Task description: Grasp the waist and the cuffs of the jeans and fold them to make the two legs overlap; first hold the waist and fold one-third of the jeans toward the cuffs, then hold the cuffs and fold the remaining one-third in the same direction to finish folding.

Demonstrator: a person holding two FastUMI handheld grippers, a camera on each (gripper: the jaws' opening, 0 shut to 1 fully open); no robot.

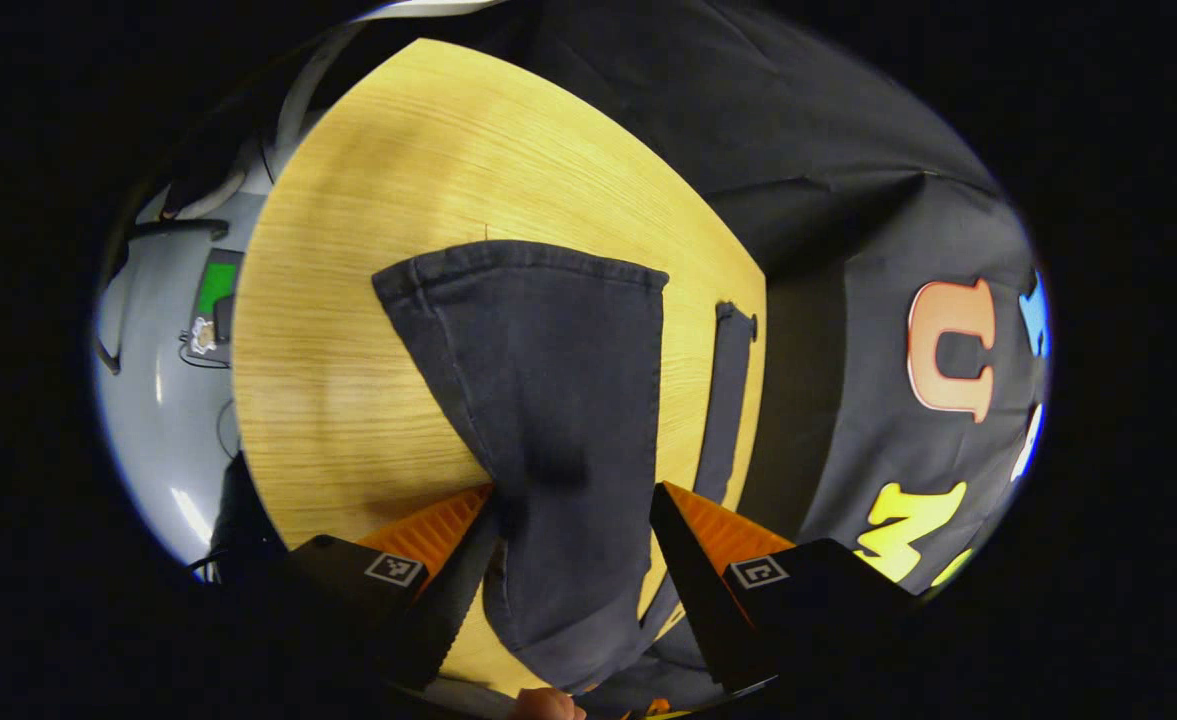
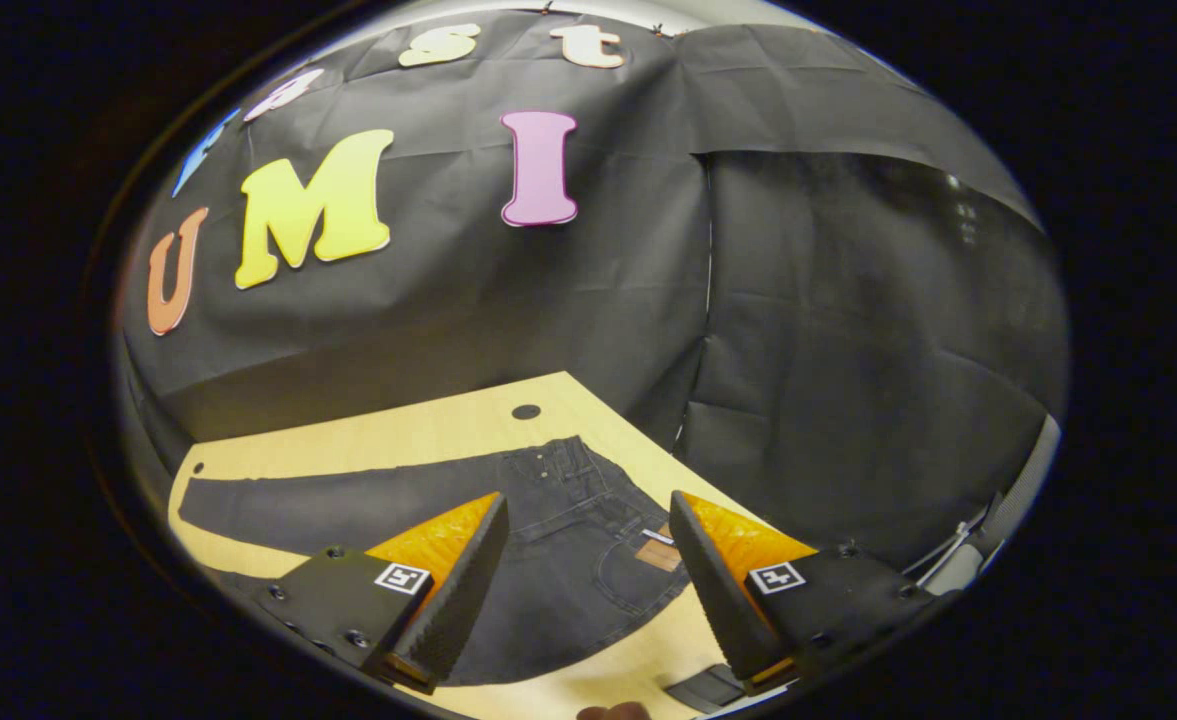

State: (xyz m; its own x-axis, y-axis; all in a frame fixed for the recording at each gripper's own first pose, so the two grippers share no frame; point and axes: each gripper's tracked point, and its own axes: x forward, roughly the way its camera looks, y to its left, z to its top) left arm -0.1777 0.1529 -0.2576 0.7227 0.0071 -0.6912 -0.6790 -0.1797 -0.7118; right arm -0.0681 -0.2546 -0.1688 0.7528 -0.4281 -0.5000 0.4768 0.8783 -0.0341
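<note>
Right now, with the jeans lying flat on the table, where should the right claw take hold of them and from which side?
Grip the waistband, probably at the edge of the jeans toward the table's far side, coming down from above. The right claw hangs open over the seat, beside the back pocket. The waistband is the thick, stitched edge, so it should hold better than flat cloth.

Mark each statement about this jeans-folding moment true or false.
1. The jeans lie spread on the wooden table. True.
2. The right tool is clamped shut on the waist. False: its fingers stand apart above the waist, touching nothing.
3. The left tool is open, its fingers either side of a leg of the jeans. True.
4. The two legs already overlap. False: in the left gripper view the legs lie apart, with bare table between them.
5. The jeans are light blue. False: they are dark grey.
</note>
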